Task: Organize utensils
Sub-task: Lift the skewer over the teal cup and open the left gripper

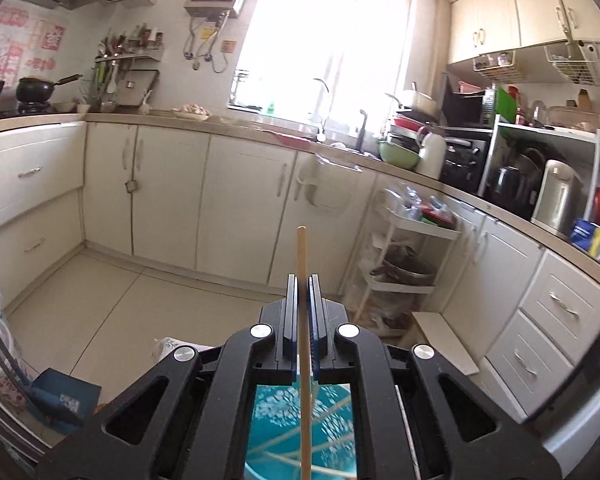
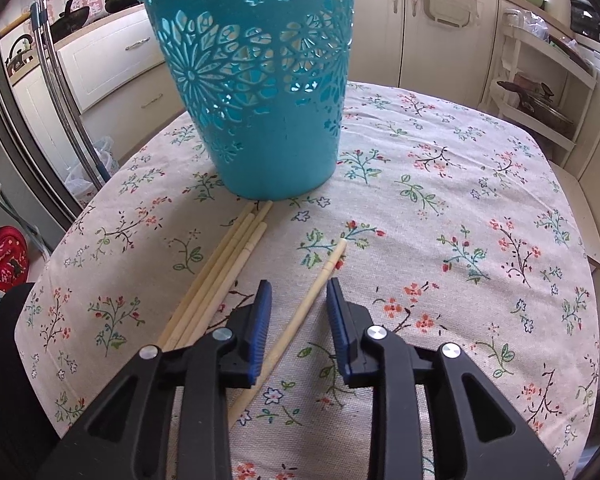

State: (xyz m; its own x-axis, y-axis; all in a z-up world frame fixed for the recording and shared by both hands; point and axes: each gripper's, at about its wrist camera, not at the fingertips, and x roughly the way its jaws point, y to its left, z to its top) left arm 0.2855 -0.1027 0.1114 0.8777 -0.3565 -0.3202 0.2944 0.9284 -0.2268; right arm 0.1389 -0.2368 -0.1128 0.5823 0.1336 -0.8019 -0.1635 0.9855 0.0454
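Note:
My left gripper (image 1: 303, 280) is shut on a wooden chopstick (image 1: 302, 256), held upright over the teal perforated basket (image 1: 300, 428), which shows below between the jaws with more chopsticks inside. In the right wrist view the same teal basket (image 2: 260, 92) stands on the floral tablecloth (image 2: 440, 200). My right gripper (image 2: 298, 292) is open, its fingers on either side of a single chopstick (image 2: 300, 312) lying on the cloth. A bundle of several chopsticks (image 2: 224, 272) lies just left of it, its far ends touching the basket's base.
Kitchen cabinets (image 1: 172, 196) and a counter run around the room. A white tiered cart (image 1: 404, 256) stands by the cabinets. A steel fridge (image 2: 28, 112) stands left of the table. The table's edge curves off at left and right.

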